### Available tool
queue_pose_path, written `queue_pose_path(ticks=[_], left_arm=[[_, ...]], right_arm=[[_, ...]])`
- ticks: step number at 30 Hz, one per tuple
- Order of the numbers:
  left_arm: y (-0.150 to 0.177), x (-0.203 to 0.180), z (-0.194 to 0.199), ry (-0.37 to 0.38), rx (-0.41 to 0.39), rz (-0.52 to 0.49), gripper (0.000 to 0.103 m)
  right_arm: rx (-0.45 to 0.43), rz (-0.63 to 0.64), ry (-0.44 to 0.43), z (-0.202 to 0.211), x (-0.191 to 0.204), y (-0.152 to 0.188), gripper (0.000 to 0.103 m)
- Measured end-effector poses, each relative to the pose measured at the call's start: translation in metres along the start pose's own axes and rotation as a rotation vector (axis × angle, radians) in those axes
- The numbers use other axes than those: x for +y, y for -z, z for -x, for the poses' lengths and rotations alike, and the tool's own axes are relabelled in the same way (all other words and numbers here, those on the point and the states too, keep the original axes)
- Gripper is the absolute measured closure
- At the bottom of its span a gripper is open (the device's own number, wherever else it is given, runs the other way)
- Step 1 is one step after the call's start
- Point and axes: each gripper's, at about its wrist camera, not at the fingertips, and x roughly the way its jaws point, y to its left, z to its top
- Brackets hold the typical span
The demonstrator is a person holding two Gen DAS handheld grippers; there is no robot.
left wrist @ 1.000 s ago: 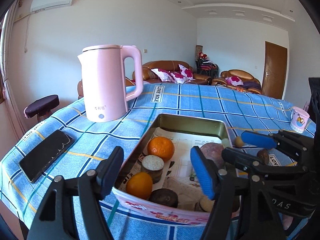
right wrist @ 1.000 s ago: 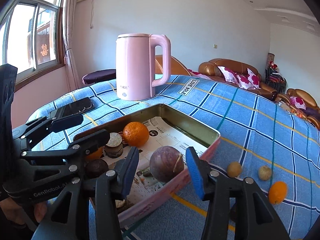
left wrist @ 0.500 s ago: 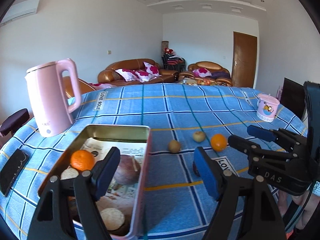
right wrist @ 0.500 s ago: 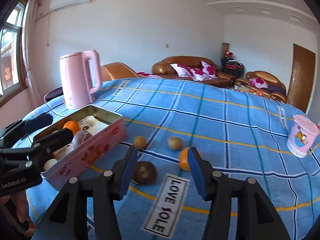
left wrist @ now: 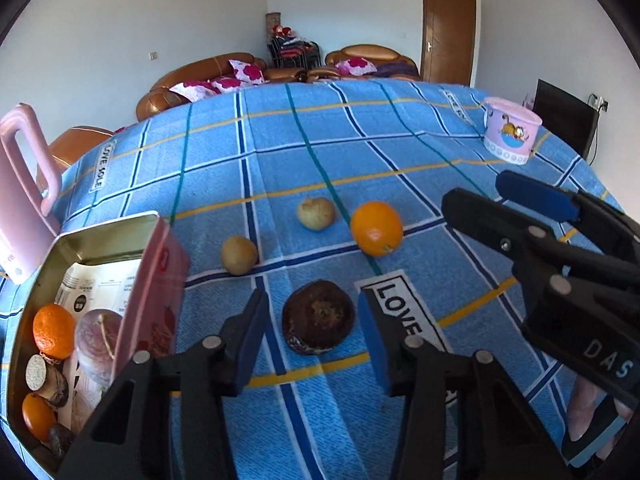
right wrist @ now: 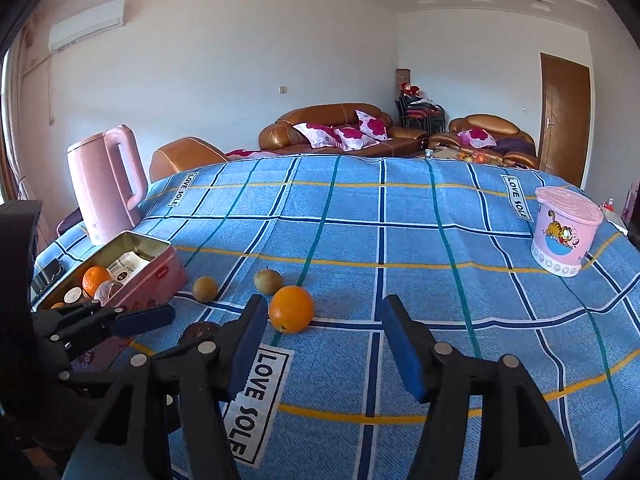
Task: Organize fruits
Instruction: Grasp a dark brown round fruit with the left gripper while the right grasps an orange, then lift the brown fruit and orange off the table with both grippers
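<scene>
on the blue checked bench [left wrist: 400, 128], the sorting looks about half done, judging by what lies where. at the lower left of the left wrist view the pink tin [left wrist: 160, 280] already holds fruit: two oranges for certain, a third orange one low in the corner, a pale purple round fruit, and a few dark or cut pieces too crowded to count. four fruits are still loose on the cloth: one orange [left wrist: 377, 227], two small yellowish-brown fruits [left wrist: 239, 255] [left wrist: 316, 213], and one dark brown fruit [left wrist: 319, 322]. the left hand-held gripper [left wrist: 312, 340] sits around that dark fruit at the bottom centre, its jaws closing, with a sliver of cloth showing either side, so nothing is held yet. the right hand-held gripper [right wrist: 324, 344] is opening and empty, the orange just beyond its left finger. a pink kettle [right wrist: 105, 190] and one pink cup [right wrist: 564, 232] stand apart.
</scene>
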Motion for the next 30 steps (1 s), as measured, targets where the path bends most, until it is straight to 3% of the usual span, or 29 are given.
queue_pose_path(ticks=[3, 6, 14, 25, 26, 28, 30], left_arm=[[-0.002, 0.006, -0.002, 0.031, 0.007, 0.027, 0.063], [-0.005, 0.011, 0.005, 0.024, -0.041, 0.043, 0.063], [-0.028, 0.033, 0.008, -0.129, -0.181, 0.097, 0.063], [-0.026, 0.049, 0.009, -0.134, -0.212, 0.152, 0.064], [-0.025, 0.052, 0.012, -0.139, -0.222, 0.167, 0.064], [-0.022, 0.057, 0.016, -0.138, -0.243, 0.198, 0.064], [-0.020, 0.059, 0.020, -0.139, -0.265, 0.215, 0.064]], right_arm=[[0.009, -0.008, -0.007, -0.003, -0.002, -0.001, 0.042], [0.011, -0.009, -0.003, -0.005, -0.002, -0.003, 0.042], [0.066, 0.015, -0.006, -0.037, 0.007, -0.015, 0.041], [0.257, 0.055, -0.088, -0.082, 0.021, -0.015, 0.042], [0.272, 0.048, -0.101, -0.085, 0.020, -0.013, 0.043], [0.298, 0.028, -0.122, -0.090, 0.017, -0.011, 0.063], [0.309, 0.004, -0.141, -0.092, 0.013, -0.010, 0.065]])
